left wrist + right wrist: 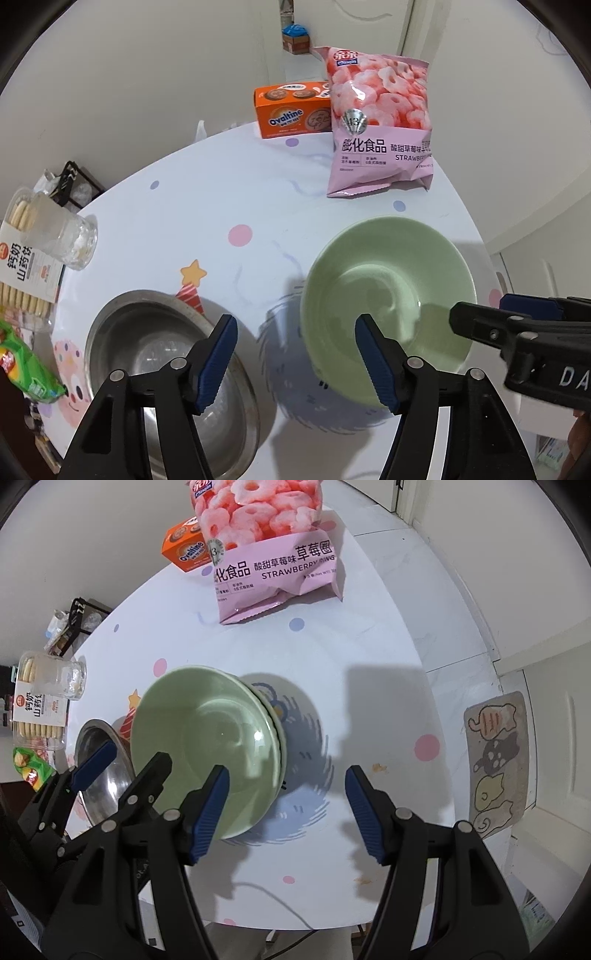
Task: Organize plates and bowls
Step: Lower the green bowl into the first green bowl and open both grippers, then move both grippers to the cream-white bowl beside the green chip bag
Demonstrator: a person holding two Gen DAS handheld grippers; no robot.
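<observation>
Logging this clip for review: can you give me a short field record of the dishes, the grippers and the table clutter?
green dishes: green plates, stacked, centre of table
metal bowl: steel bowl, beside the stack, apart from it
left gripper: open, above the gap between bowl and stack, holding nothing
right gripper: open, over the stack's right edge, holding nothing
clutter: pink snack bag, orange box, glass jar

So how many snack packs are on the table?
5 that I can see: a pink strawberry ring bag and orange Ovaltine box at the far edge, a biscuit tub, a green packet and a pink-and-white packet on the left. More may hide beyond the frame.
</observation>
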